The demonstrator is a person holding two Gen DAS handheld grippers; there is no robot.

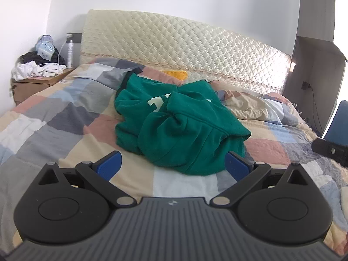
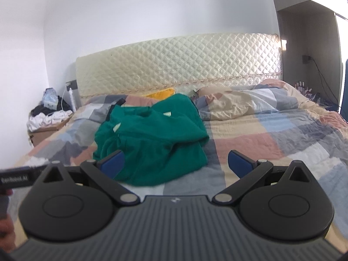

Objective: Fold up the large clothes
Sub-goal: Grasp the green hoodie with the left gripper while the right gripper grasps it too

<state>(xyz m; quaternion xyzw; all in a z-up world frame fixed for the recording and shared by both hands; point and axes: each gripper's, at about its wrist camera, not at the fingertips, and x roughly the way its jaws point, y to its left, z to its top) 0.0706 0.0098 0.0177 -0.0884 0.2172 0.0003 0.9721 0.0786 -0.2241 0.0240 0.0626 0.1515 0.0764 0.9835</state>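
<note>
A green sweatshirt [image 1: 180, 121] with white lettering lies crumpled in a heap on the checked bedspread [image 1: 65, 117]; it also shows in the right wrist view [image 2: 152, 137]. My left gripper [image 1: 173, 166] is open and empty, its blue fingertips [image 1: 109, 166] just in front of the heap's near edge. My right gripper [image 2: 176, 166] is open and empty, hovering above the bedspread [image 2: 261, 143] at the heap's near right side. The right gripper's body shows at the right edge of the left wrist view [image 1: 330, 151].
A quilted cream headboard [image 1: 184, 45] stands at the back. A bedside table [image 1: 32, 84] with piled clothes and a bottle is at the left. A rumpled pillow [image 2: 243, 104] and a yellow item [image 2: 161, 94] lie near the headboard. A grey cabinet [image 2: 308, 50] stands at the right.
</note>
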